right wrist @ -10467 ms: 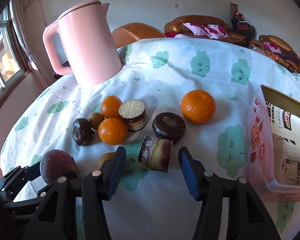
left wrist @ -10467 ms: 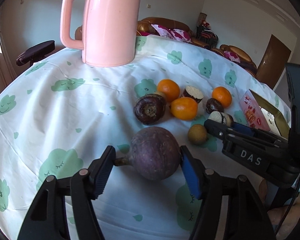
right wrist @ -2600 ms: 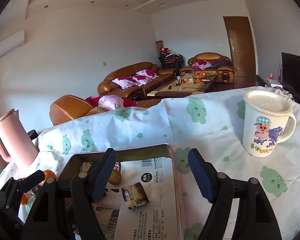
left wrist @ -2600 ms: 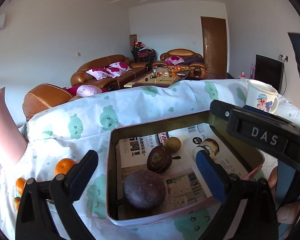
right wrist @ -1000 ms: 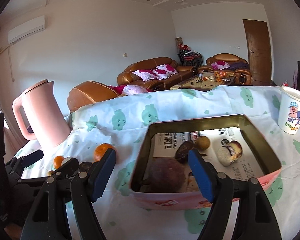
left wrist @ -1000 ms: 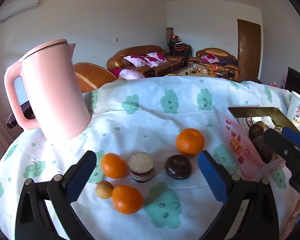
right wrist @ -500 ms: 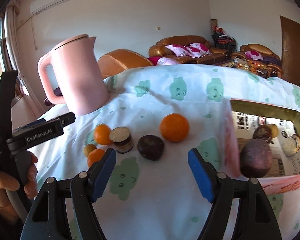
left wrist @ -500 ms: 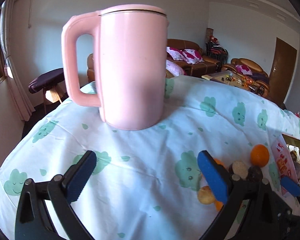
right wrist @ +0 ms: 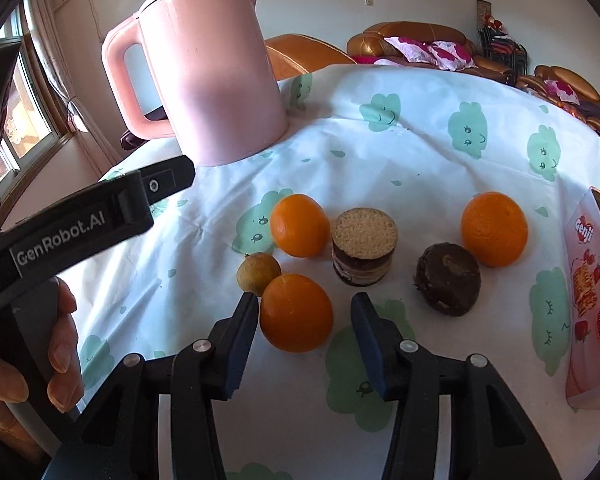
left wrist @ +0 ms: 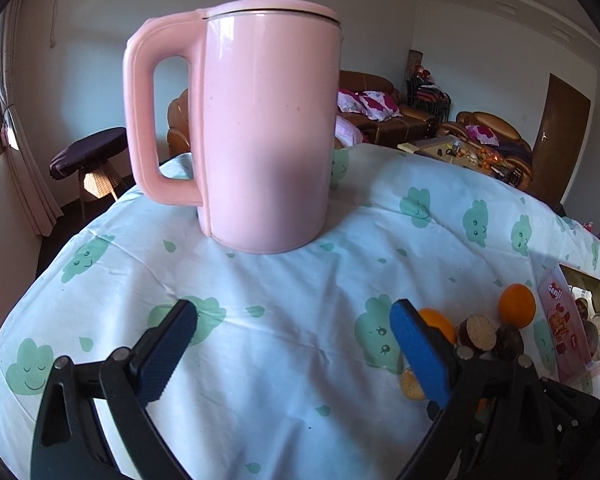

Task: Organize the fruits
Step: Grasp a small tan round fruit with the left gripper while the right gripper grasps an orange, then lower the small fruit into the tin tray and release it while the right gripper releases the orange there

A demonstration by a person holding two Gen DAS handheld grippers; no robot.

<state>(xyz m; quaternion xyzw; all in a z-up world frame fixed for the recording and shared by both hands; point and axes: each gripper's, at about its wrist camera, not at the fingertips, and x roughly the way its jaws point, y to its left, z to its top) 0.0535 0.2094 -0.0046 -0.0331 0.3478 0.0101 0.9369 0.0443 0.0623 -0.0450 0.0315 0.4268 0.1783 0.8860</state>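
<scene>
Right gripper (right wrist: 304, 312) has dropped from tin to fruits, jaws just closing around lower-centre orange (right wrist: 296, 312), left pad touching, right pad apart. Left gripper (left wrist: 292, 344) wide open, empty, faces kettle (left wrist: 256, 120). Risk: round orange rolls out, bumps small brown fruit (right wrist: 258, 272).

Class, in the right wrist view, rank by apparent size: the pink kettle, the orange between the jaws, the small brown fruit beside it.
1. Pink kettle
2. Orange, enlarged by nearness
3. Small brown fruit

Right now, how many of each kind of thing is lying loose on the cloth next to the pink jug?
Oranges: 3
Dark brown round fruits: 1
Small tan fruits: 1
Cut brown pieces with a pale face: 1
Total: 6
</scene>
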